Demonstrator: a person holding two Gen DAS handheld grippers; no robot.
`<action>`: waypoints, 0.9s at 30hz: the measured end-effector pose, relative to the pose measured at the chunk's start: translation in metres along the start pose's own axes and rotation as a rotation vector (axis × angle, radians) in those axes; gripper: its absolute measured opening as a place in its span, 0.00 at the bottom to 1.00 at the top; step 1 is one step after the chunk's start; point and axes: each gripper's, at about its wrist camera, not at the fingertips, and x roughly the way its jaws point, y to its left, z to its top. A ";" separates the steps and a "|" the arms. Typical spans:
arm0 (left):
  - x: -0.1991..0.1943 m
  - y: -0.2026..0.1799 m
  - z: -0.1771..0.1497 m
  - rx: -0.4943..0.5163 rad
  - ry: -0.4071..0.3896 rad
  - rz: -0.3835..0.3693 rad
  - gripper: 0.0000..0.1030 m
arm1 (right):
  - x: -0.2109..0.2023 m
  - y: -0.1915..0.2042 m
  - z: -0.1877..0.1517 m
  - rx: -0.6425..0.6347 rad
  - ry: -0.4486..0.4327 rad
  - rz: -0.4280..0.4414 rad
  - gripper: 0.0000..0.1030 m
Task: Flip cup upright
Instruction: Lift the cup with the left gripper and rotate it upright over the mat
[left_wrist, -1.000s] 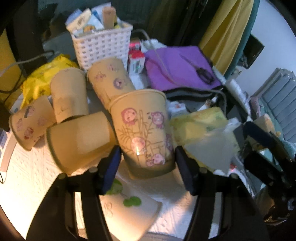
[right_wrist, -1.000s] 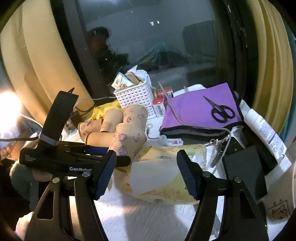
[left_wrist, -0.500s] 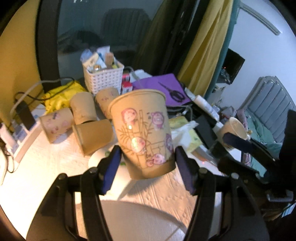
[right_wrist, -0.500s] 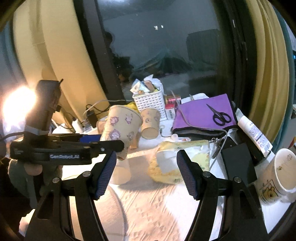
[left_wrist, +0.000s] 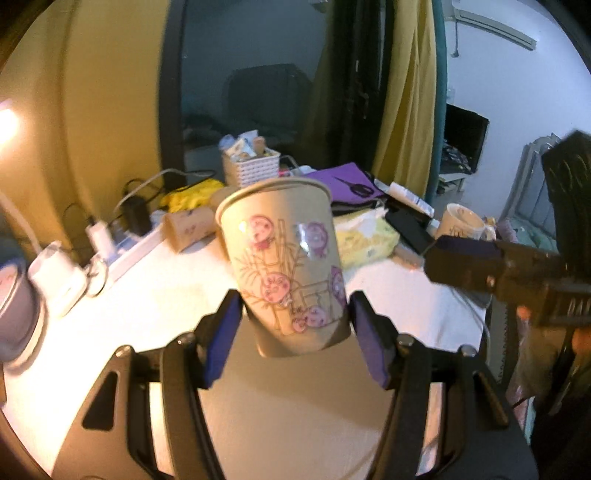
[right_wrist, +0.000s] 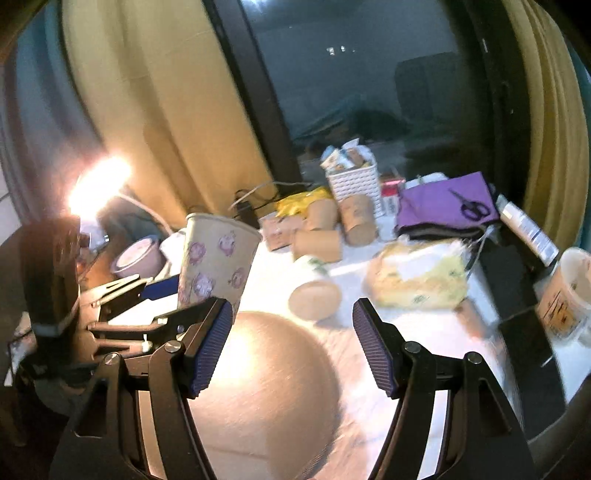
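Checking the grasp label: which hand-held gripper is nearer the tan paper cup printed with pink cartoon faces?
Left. The left hand-held gripper grips the tan paper cup printed with pink cartoon faces at its base; the right hand-held gripper is open beside it, empty.

A white basket (right_wrist: 355, 183) stands behind scissors (right_wrist: 472, 206) on purple cloth (right_wrist: 443, 203), near a mug (right_wrist: 567, 286).

Night-dark window (right_wrist: 369, 92) behind the table | yellow curtains (left_wrist: 402, 92) beside it | white wall (left_wrist: 517, 92) at right | bright lamp glare (right_wrist: 98, 182) at left | white-covered table (left_wrist: 166, 295) below.
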 end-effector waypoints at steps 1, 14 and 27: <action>-0.006 0.001 -0.009 -0.007 -0.005 0.010 0.59 | -0.001 0.006 -0.006 0.003 0.009 0.019 0.69; -0.061 -0.001 -0.126 -0.070 -0.016 0.043 0.59 | 0.012 0.062 -0.073 0.039 0.170 0.195 0.69; -0.093 -0.029 -0.174 0.011 -0.078 -0.010 0.59 | 0.026 0.096 -0.115 0.095 0.296 0.317 0.69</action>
